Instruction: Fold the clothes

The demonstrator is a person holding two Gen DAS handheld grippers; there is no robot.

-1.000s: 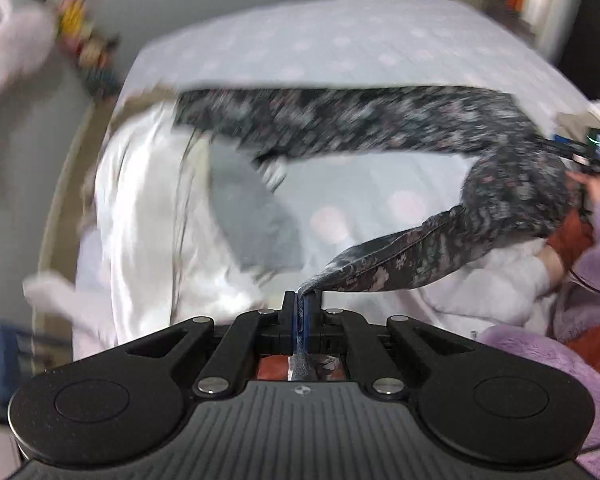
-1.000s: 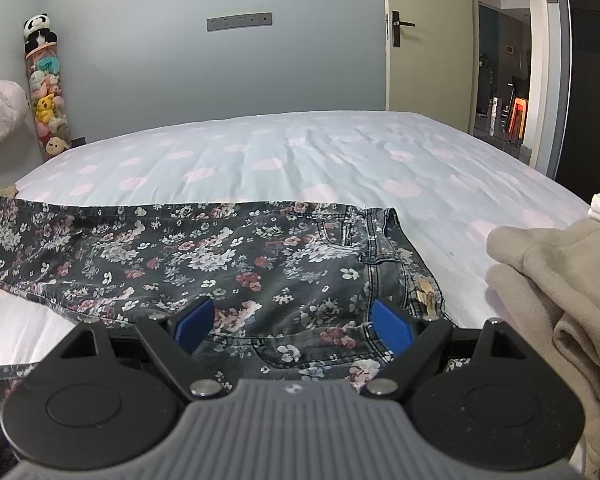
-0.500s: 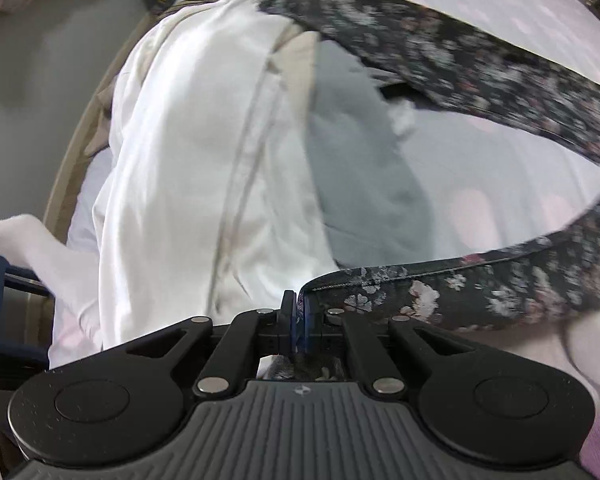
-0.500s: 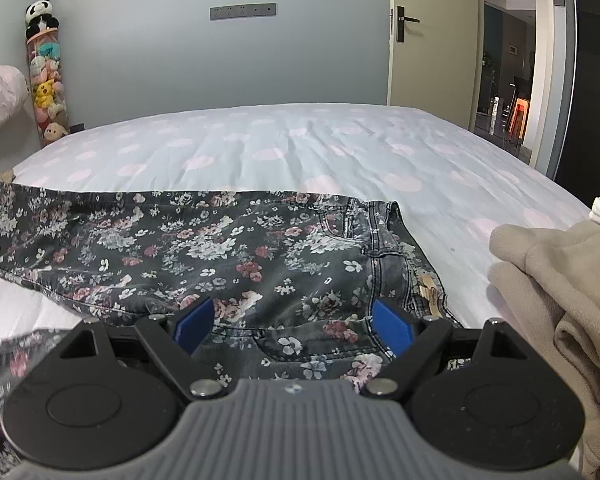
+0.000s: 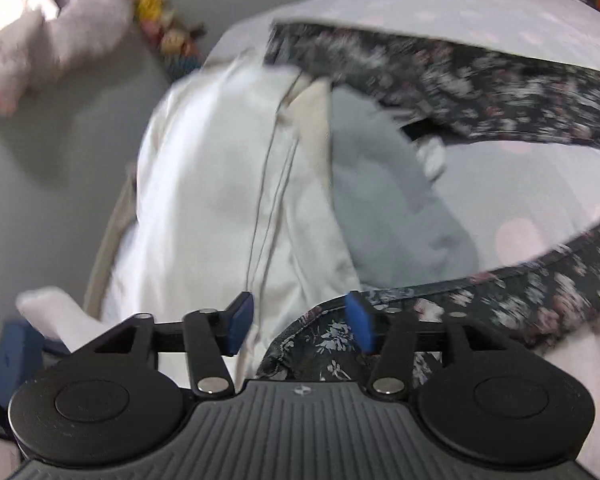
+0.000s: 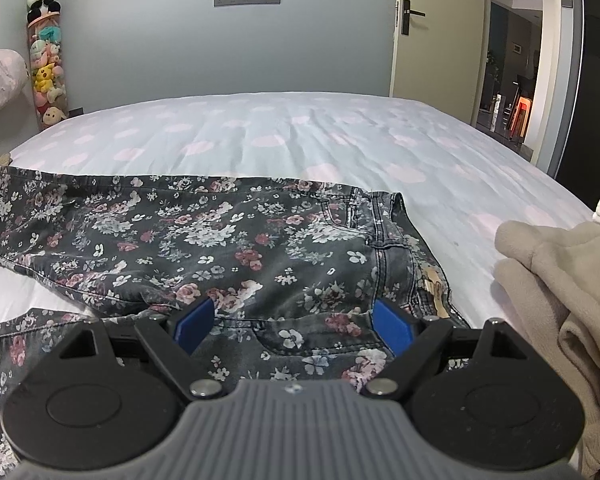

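Pink-dotted pale sheeting covers the bed (image 6: 300,136), and across it we see the floral jeans (image 6: 204,240) spread flat, waistband toward the right, legs running off to the left. Beside the waistband, on the right, sits a beige fleece garment (image 6: 560,280). In the blurred left view we find a white garment pile (image 5: 220,200) and a grey garment (image 5: 388,200) near one trouser hem. Our left gripper (image 5: 300,322) has its jaws spread, the hem lying loose between them. Our right gripper (image 6: 294,326) hangs wide open just above the seat of the jeans.
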